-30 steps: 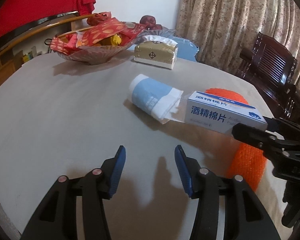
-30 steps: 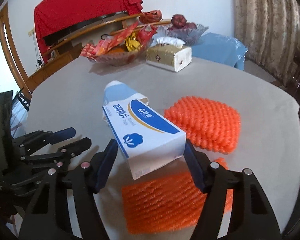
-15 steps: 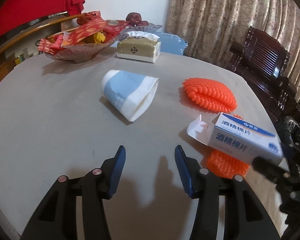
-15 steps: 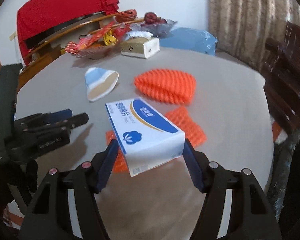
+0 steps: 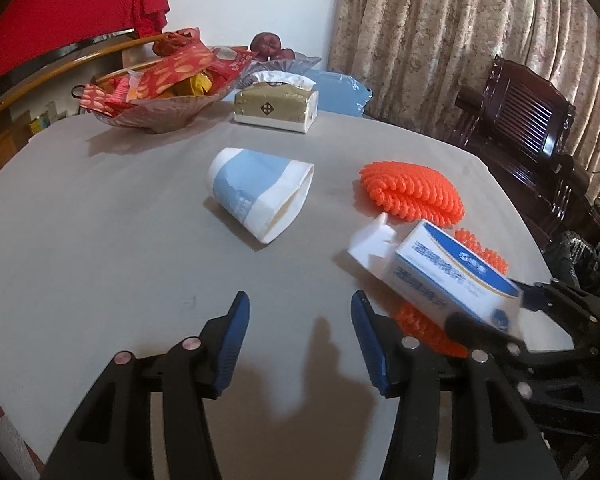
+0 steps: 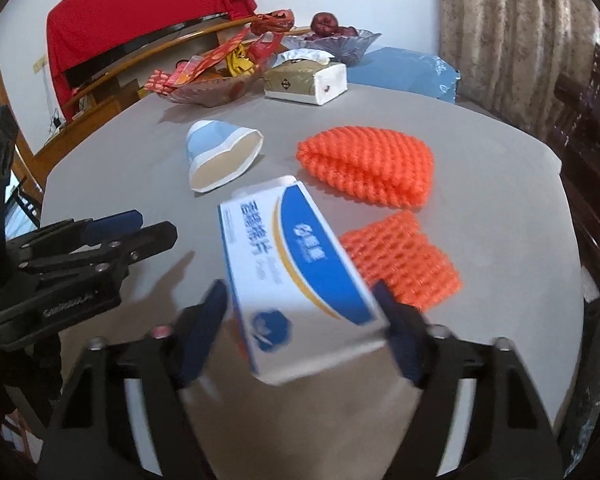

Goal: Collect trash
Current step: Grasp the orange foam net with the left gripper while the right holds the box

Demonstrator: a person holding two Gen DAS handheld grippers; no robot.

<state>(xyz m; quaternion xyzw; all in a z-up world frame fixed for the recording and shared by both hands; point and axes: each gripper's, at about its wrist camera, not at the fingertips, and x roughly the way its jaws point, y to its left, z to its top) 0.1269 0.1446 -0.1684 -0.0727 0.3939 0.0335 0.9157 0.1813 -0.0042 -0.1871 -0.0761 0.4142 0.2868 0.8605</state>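
My right gripper is shut on a white and blue cardboard box, held above the grey table near its right edge. The same box shows at the right of the left wrist view, its end flap open. A crushed blue and white paper cup lies on its side mid-table. Two orange foam nets lie to its right, one puffed, one flat partly under the box. My left gripper hovers open over bare table with nothing between its fingers.
At the far side stand a glass bowl of red snack packets, a gold tissue box, a fruit bowl and a blue bag. A dark wooden chair and a black bag are off the table's right edge.
My right gripper has carried the box away from the cup toward the table's right edge, uncovering the puffed orange net. The left gripper's view shifted slightly; its jaws stay open.
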